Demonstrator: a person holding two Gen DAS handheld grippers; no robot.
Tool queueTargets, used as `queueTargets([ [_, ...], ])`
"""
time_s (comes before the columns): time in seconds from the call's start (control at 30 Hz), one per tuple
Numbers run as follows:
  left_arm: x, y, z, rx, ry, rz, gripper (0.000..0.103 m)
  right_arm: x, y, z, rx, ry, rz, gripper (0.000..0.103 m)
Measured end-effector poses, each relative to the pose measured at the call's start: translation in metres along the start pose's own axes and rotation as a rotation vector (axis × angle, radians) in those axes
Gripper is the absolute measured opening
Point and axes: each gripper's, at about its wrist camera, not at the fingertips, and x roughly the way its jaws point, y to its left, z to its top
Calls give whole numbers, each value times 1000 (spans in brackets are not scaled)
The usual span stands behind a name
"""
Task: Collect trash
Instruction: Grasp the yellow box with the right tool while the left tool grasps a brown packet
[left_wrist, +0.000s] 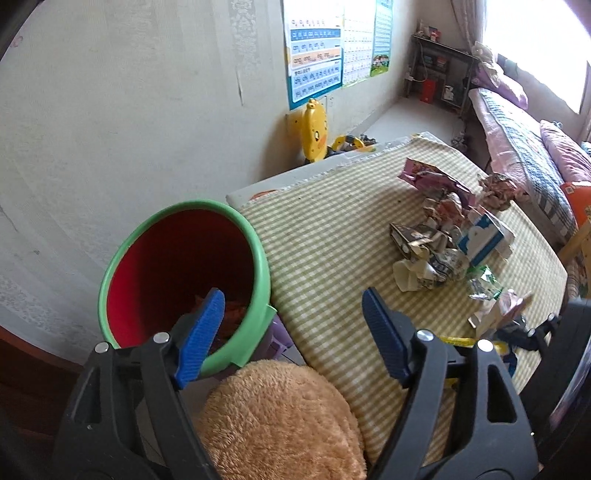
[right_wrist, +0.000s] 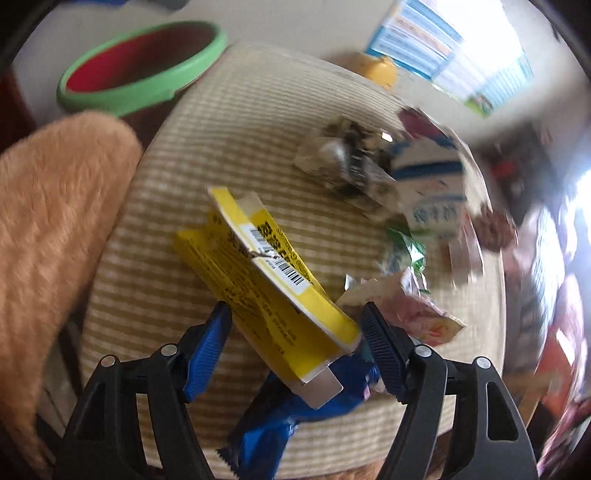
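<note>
The desk (left_wrist: 332, 236) wears a checked cloth, and its left half lies bare, open room between the bucket and the trash. The bucket (left_wrist: 258, 258) stands just off the desk's left edge, beside the wall (left_wrist: 110, 110), green rim tilted toward the camera. A tan plush cushion (left_wrist: 280, 417) sits at the near edge, just below the bucket.

The left hand-held gripper (left_wrist: 291, 332) hangs with its jaws wide and nothing between them, one blue pad over the bucket's mouth, the other over the cloth.

Over on the right side of the desk, the trash pile (left_wrist: 443, 236): crumpled wrappers, a blue-and-white carton (left_wrist: 480, 240), a green foil scrap (left_wrist: 484, 284). They crowd together, touching, near the far right edge, with a bed (left_wrist: 517, 147) beyond.

The right hand-held gripper (right_wrist: 295, 325) points down at a flattened yellow box (right_wrist: 266, 280), which lies between its half-spread jaws. The right pad is at the box's edge; whether either pad presses I cannot tell, as the view is blurred. Under the box lies a blue wrapper (right_wrist: 288, 424). A pink packet (right_wrist: 413, 314) sits just right of the jaws.

Inside the red bucket, something orange lies at the bottom.
</note>
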Motion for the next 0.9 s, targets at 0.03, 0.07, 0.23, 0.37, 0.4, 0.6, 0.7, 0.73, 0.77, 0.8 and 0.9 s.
queueTargets([
  [0.03,1,0,1,-1,-1,3,75,4,-1,-1,13,8,23,39],
  [0.07,2,0,3,-1,-3,7,76,4,-3,-2,39,7,46,38],
  [0.23,15,-4,13,-7,-3,5,77,-10,-41,-19,326,-102,295,34],
  [0.37,28,-7,22,-46,16,-21,77,-28,-90,-47,673,-235,453,34],
  [0.4,32,-9,25,-58,21,-32,77,-31,-100,-56,748,-264,474,34],
  [0.6,64,-39,45,-90,69,-91,77,-39,-127,-84,912,-300,376,35],
  [0.7,86,-63,54,-62,109,-105,78,-36,-130,-87,916,-283,387,36],
  [0.73,95,-72,57,-53,127,-117,78,-34,-130,-88,917,-282,390,37],
  [0.77,104,-80,60,-43,145,-121,78,-30,-129,-84,918,-283,394,38],
  [0.8,108,-85,61,-36,153,-122,79,-28,-129,-86,922,-288,401,40],
  [0.9,131,-103,67,-3,206,-136,83,-23,-125,-87,939,-302,417,45],
])
